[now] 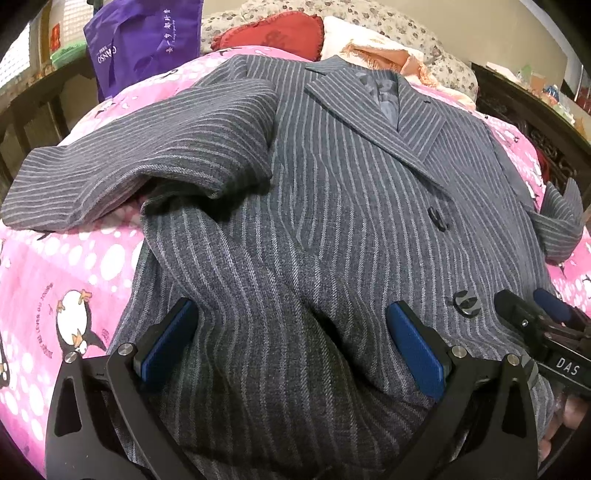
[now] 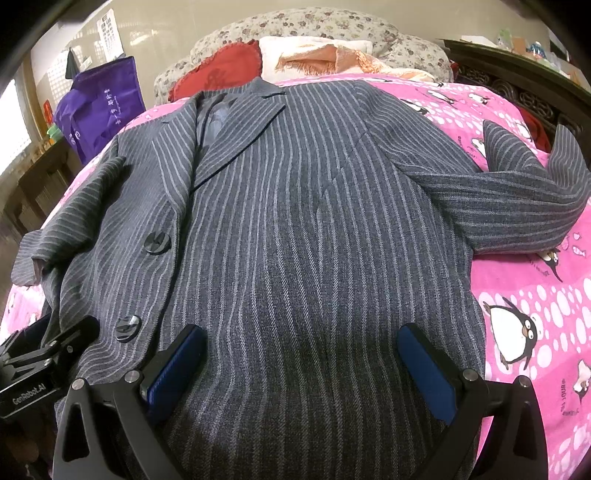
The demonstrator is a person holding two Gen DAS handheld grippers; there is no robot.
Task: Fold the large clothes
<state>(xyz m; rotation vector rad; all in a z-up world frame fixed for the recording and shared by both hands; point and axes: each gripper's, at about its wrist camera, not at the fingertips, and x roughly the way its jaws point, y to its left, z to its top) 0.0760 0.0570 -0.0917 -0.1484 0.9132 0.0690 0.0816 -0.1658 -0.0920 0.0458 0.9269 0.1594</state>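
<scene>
A grey pinstriped suit jacket [image 1: 314, 206] lies face up on a pink penguin bedspread [image 1: 62, 280], collar far from me; it also shows in the right wrist view [image 2: 314, 206]. One sleeve [image 1: 140, 162] lies out to the left, the other sleeve [image 2: 509, 199] out to the right. My left gripper [image 1: 291, 317] is open over the lower left front of the jacket. My right gripper [image 2: 301, 339] is open over the lower right front. Neither holds cloth. The right gripper [image 1: 535, 317] also shows at the left wrist view's right edge, and the left gripper [image 2: 55, 343] at the right wrist view's left edge.
A red cushion [image 1: 273, 35], a peach fringed towel [image 2: 332, 59] and a floral pillow [image 2: 295, 24] lie at the bed's head. A purple bag [image 1: 144, 44] stands at the far left. A dark carved bed frame [image 2: 517, 81] runs along the right. The bedspread [image 2: 535, 332] is bare at the right.
</scene>
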